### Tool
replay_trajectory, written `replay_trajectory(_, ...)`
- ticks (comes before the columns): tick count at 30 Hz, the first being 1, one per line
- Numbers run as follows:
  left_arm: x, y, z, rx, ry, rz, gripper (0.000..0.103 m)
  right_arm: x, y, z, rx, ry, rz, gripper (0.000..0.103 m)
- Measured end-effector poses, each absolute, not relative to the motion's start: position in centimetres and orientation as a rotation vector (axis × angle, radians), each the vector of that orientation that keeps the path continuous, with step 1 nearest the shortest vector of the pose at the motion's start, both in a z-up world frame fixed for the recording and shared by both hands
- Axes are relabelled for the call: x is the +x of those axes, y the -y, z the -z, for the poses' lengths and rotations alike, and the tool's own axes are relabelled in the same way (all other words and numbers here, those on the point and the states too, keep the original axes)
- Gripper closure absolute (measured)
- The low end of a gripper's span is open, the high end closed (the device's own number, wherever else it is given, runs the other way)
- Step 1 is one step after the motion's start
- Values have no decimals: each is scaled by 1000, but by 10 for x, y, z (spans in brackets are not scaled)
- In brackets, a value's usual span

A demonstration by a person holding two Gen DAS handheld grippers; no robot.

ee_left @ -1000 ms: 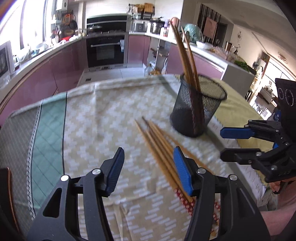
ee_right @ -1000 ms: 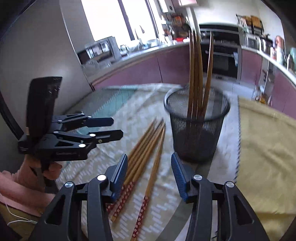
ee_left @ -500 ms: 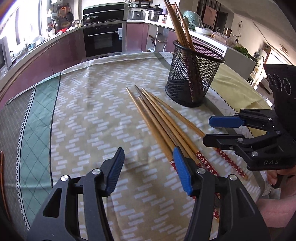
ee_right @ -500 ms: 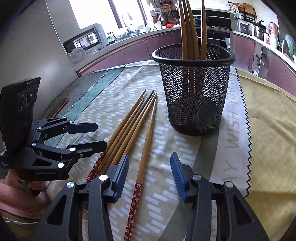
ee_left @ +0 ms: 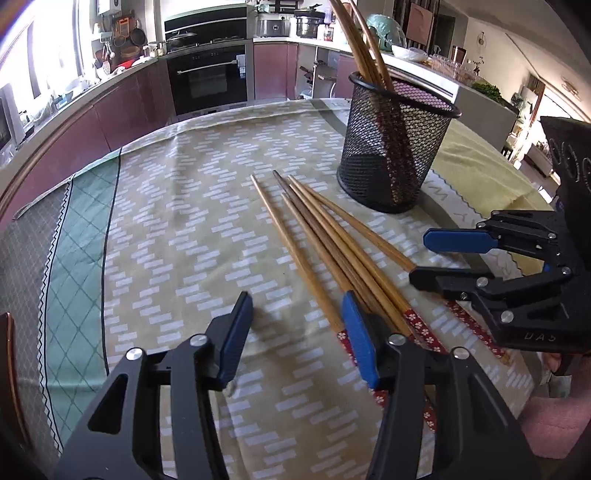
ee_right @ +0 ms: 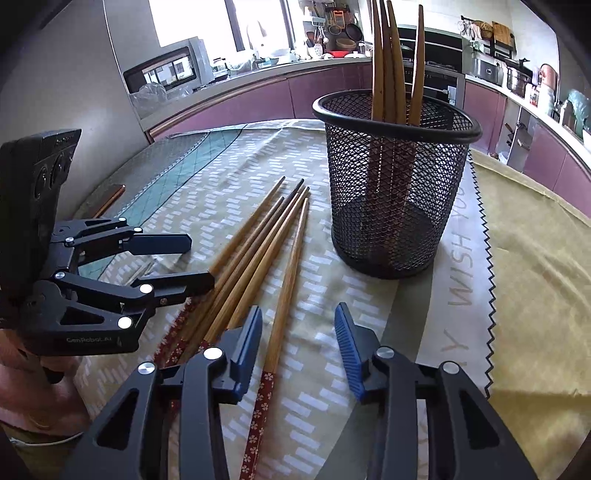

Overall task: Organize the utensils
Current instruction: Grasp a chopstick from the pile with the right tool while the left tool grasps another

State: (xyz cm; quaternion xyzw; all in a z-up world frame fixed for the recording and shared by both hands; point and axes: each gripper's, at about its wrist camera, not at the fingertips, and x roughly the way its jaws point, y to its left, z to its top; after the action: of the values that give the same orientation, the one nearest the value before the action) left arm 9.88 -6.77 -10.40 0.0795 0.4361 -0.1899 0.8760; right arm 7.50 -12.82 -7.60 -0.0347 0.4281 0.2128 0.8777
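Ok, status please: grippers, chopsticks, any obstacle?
Left gripper closing, empty. Right gripper closing around one loose chopstick. Mesh holder upright, four chopsticks inside. Nothing in the way.

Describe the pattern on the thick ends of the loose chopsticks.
Dark red with small pale flowers on the chopsticks, clearest in the right wrist view.

- A home kitchen.
- A built-in oven (ee_left: 207,79) sits among mauve cabinets (ee_left: 127,110).
- Pots (ee_left: 306,26) and hanging utensils (ee_left: 125,35) crowd the curved counter (ee_right: 258,77).
- A patterned cloth (ee_left: 177,221) covers the tabletop.
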Motion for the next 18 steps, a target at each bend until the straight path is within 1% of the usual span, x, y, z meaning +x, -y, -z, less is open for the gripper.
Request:
replay_trajectory(2, 98, 67, 105, 177, -906, 394, 58, 76, 129, 76, -72, -894, -438, 70)
replay_trajectory(4, 98, 65, 104, 176, -907, 393, 61, 77, 131, 76, -84, -896, -428, 76)
replay_trajectory(6, 99, 62, 104, 169, -911, 393, 66, 76, 132, 76, -88, -898, -422, 78)
replay_trajectory(12, 106, 63, 103, 168, -911, 384, 67, 81, 124, 76, -127, -890, -404, 78)
replay_trajectory(14, 110, 65, 103, 166, -909, 382, 68, 84, 122, 77, -124, -889, -403, 80)
replay_trajectory(15, 111, 65, 104, 163, -909, 378, 73, 85, 122, 77, -118, -891, -404, 83)
replay_trajectory(16, 113, 65, 103, 159, -909, 373, 75, 86, 123, 77, -111, -893, -404, 86)
replay_trajectory(17, 114, 65, 103, 153, -909, 371, 80, 86, 123, 76, -104, -895, -406, 88)
replay_trajectory(18, 115, 64, 103, 146, -910, 369, 82, 87, 125, 77, -93, -897, -410, 93)
